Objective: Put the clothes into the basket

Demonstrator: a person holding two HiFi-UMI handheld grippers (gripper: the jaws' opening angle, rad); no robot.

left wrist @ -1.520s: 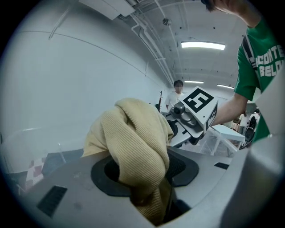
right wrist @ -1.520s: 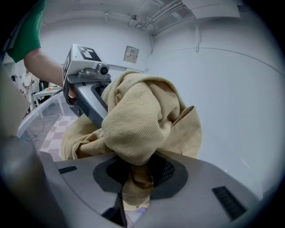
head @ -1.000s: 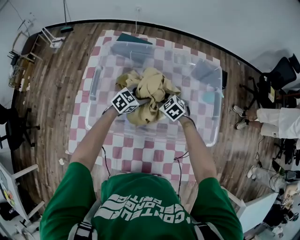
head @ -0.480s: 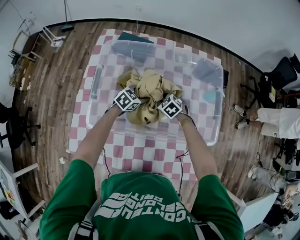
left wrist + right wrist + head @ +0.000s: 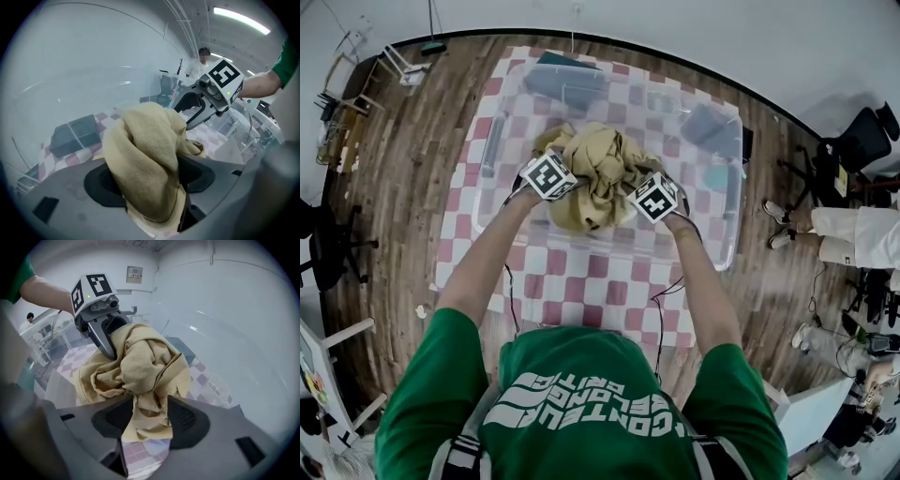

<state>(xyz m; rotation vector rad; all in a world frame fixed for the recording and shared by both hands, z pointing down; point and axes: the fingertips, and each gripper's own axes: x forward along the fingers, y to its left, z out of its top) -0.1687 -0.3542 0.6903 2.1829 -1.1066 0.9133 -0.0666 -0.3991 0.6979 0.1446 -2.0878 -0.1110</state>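
Left hand-held gripper (image 5: 150, 185) and right hand-held gripper (image 5: 145, 420) stand with jaws just opened loosely around folds of the bunched tan garment (image 5: 600, 178), which sits between and beneath them inside the clear basket (image 5: 724, 246) on the counter (image 5: 572, 292); placement appears done, only withdrawal remains.

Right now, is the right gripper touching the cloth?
Touching. Right gripper view: the cloth hangs between the right gripper's jaws, against a pad; the jaws have just been opening.
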